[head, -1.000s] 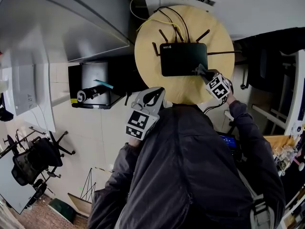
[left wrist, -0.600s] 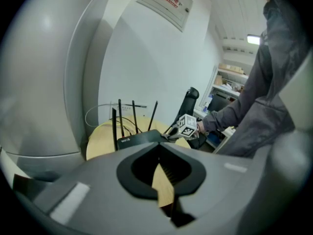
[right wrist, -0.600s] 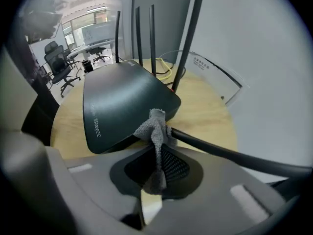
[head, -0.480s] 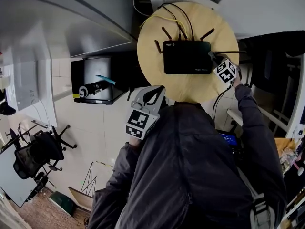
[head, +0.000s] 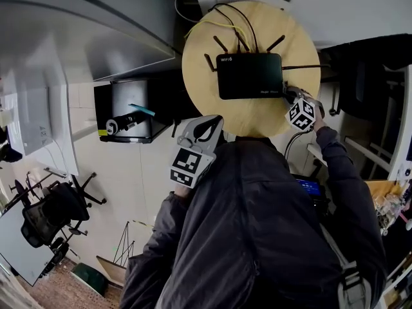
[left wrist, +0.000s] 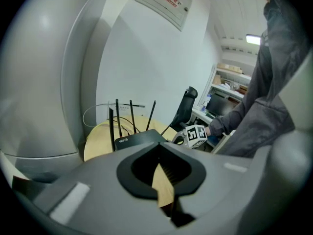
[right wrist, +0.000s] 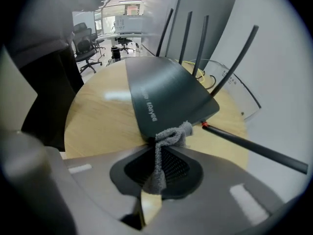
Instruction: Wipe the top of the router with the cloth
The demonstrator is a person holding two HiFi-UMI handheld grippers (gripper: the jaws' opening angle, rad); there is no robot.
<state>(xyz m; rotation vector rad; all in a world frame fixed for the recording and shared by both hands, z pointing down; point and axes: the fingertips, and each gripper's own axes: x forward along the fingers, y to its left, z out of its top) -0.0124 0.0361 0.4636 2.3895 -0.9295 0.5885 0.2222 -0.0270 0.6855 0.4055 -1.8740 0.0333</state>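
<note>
round bench [head: 251,120] with router [head: 250,76]; cloth [right wrist: 168,135] at its near right corner.
bench rim lies close on the right, open wood only in front; router top is free, upright antennas [right wrist: 188,33] and cables [head: 235,28] crowd its back; side antenna [right wrist: 254,148] juts just beside the cloth, a likely snag. right gripper [head: 290,96] clenched on cloth; left gripper [head: 205,126] clenched empty, at the bench's near edge.

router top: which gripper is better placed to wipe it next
Right. The right gripper is shut on the cloth at a corner of the router; the left gripper is empty, back from it.
</note>
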